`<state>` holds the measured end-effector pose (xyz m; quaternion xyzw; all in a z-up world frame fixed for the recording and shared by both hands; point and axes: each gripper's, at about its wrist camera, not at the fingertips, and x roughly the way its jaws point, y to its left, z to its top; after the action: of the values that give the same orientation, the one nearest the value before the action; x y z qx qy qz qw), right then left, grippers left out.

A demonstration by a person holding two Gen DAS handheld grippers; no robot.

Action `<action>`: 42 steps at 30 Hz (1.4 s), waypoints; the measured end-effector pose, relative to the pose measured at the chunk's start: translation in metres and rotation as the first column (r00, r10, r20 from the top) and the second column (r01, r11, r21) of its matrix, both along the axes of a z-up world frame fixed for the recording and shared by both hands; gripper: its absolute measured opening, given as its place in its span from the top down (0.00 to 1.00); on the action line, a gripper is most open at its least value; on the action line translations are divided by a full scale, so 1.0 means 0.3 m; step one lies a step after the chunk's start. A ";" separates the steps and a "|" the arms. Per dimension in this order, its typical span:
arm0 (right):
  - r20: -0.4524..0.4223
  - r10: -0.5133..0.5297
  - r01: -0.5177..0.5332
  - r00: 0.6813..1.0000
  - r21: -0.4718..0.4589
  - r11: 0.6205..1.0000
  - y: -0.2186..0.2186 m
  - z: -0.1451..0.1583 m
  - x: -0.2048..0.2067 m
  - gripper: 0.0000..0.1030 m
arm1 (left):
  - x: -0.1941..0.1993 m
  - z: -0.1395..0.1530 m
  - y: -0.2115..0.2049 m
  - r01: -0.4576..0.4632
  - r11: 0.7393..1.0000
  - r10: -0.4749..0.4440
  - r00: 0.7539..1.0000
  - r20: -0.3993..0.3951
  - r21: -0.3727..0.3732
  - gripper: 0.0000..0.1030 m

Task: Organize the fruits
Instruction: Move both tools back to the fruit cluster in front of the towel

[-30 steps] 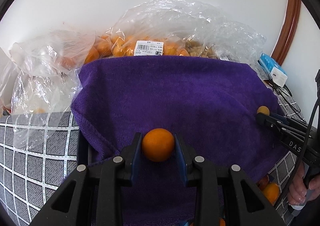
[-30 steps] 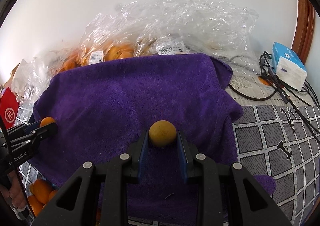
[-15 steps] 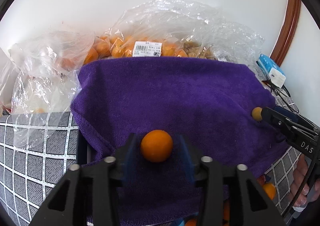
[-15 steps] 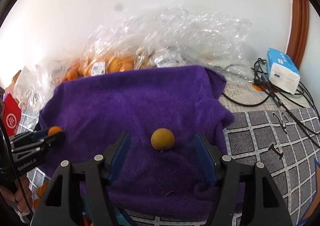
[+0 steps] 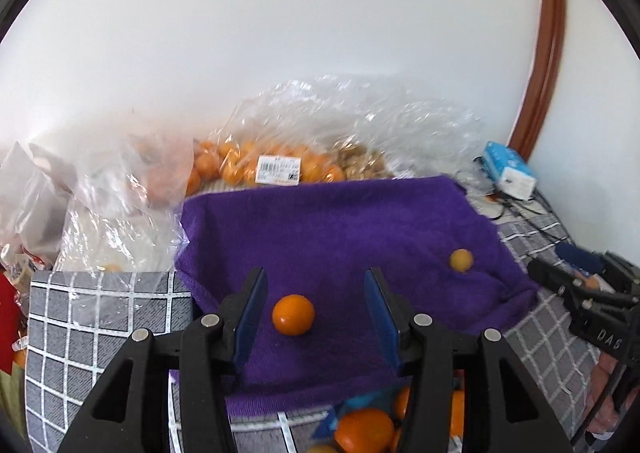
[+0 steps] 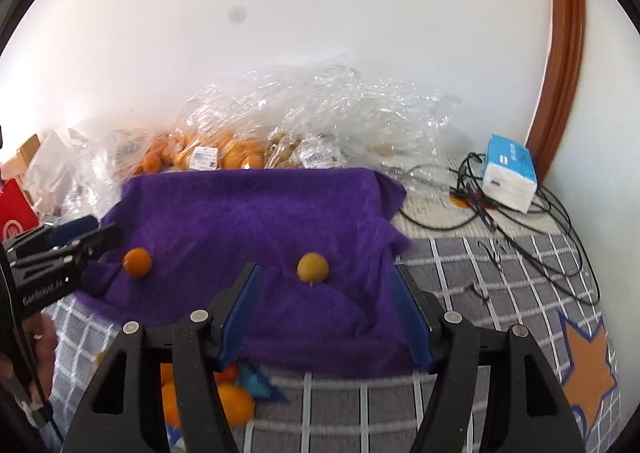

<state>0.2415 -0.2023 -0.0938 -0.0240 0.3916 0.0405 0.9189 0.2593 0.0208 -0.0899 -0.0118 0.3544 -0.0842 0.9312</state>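
Note:
An orange fruit (image 5: 293,314) lies on the purple towel (image 5: 340,229), between and below the fingers of my left gripper (image 5: 314,307), which stands open and clear of it. A paler yellow-orange fruit (image 6: 312,267) rests on the same purple towel (image 6: 256,213), just beyond my open right gripper (image 6: 324,301). Each view shows the other fruit too: the yellow-orange fruit (image 5: 461,260) at the towel's right, the orange fruit (image 6: 137,262) at its left. The other gripper (image 6: 60,249) shows at the left edge of the right wrist view.
Clear plastic bags of oranges (image 5: 280,165) lie behind the towel by the white wall. A blue tissue pack (image 6: 508,173) and black cables (image 6: 500,213) sit at the right. More oranges (image 5: 364,429) lie below the towel's near edge, on the grey checked cloth (image 6: 500,293).
Both grippers opened and let go of their fruits, which now lie on the towel. Both grippers then rose and drew back, so the fruits look smaller and farther.

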 end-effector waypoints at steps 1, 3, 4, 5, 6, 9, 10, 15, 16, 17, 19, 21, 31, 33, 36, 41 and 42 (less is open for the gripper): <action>-0.005 0.004 -0.004 1.000 0.003 1.000 -0.001 0.002 -0.019 0.36 | -0.018 0.011 0.001 0.001 1.000 -0.001 1.000 0.005 0.001 0.53; -0.013 0.000 0.000 1.000 -0.004 1.000 -0.004 0.002 -0.052 0.36 | -0.057 0.028 0.004 0.001 1.000 -0.002 1.000 0.005 0.010 0.53; -0.017 -0.002 0.001 1.000 -0.006 1.000 -0.005 -0.004 -0.068 0.36 | -0.080 0.033 0.011 0.012 1.000 -0.012 1.000 0.005 -0.002 0.53; -0.022 -0.001 0.001 1.000 -0.005 1.000 -0.006 -0.008 -0.082 0.36 | -0.096 0.035 0.016 0.023 1.000 -0.023 1.000 0.000 -0.009 0.53; -0.031 0.000 0.000 1.000 -0.001 1.000 -0.007 -0.017 -0.100 0.37 | -0.115 0.034 0.021 0.030 0.999 -0.030 1.000 -0.004 -0.010 0.53; -0.061 -0.002 0.002 0.998 0.009 1.000 -0.013 -0.047 -0.140 0.37 | -0.177 0.023 0.042 0.015 1.000 -0.015 1.000 -0.001 0.003 0.53; -0.073 -0.006 0.007 0.997 0.013 1.000 -0.015 -0.061 -0.154 0.38 | -0.192 0.015 0.052 0.011 1.000 -0.011 1.000 -0.011 0.001 0.53; -0.107 -0.002 0.010 0.994 0.081 0.997 -0.024 -0.125 -0.206 0.43 | -0.266 -0.045 0.099 -0.020 0.999 0.018 0.998 -0.064 -0.025 0.53; -0.109 0.004 0.006 0.994 0.091 0.996 -0.021 -0.137 -0.210 0.48 | -0.276 -0.058 0.108 -0.027 0.999 0.025 0.997 -0.074 -0.035 0.53; -0.112 0.014 -0.003 0.994 0.101 0.995 -0.015 -0.147 -0.213 0.54 | -0.290 -0.074 0.119 -0.034 0.998 0.029 0.996 -0.085 -0.051 0.53; -0.125 0.047 -0.030 0.991 0.129 0.991 0.003 -0.172 -0.216 0.57 | -0.317 -0.106 0.139 -0.044 0.996 0.035 0.994 -0.102 -0.084 0.53; -0.136 0.074 -0.053 0.988 0.152 0.987 0.021 -0.192 -0.213 0.58 | -0.338 -0.133 0.155 -0.065 0.994 0.055 0.992 -0.113 -0.092 0.53; -0.155 0.127 -0.102 0.980 0.155 0.983 0.095 -0.248 -0.164 0.59 | -0.379 -0.212 0.218 -0.120 0.985 0.098 0.981 -0.169 -0.122 0.53; -0.163 0.129 -0.101 0.978 0.170 0.980 0.092 -0.253 -0.148 0.59 | -0.378 -0.218 0.222 -0.120 0.985 0.098 0.979 -0.178 -0.122 0.53; -0.179 0.138 -0.104 0.974 0.188 0.977 0.090 -0.266 -0.123 0.60 | -0.375 -0.221 0.223 -0.121 0.985 0.098 0.979 -0.181 -0.120 0.53; -0.172 0.109 -0.075 0.979 0.193 0.978 0.044 -0.257 -0.150 0.66 | -0.380 -0.214 0.202 -0.084 0.985 0.057 0.983 -0.176 -0.153 0.53; -0.157 0.092 -0.063 0.983 0.181 0.981 0.025 -0.248 -0.167 0.66 | -0.381 -0.212 0.194 -0.072 0.984 0.043 0.983 -0.176 -0.163 0.53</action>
<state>0.1914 -0.1949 -0.1681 0.0451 0.4598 0.1124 0.8797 0.1451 0.0791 -0.1535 -0.1081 0.4245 -0.0857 0.8948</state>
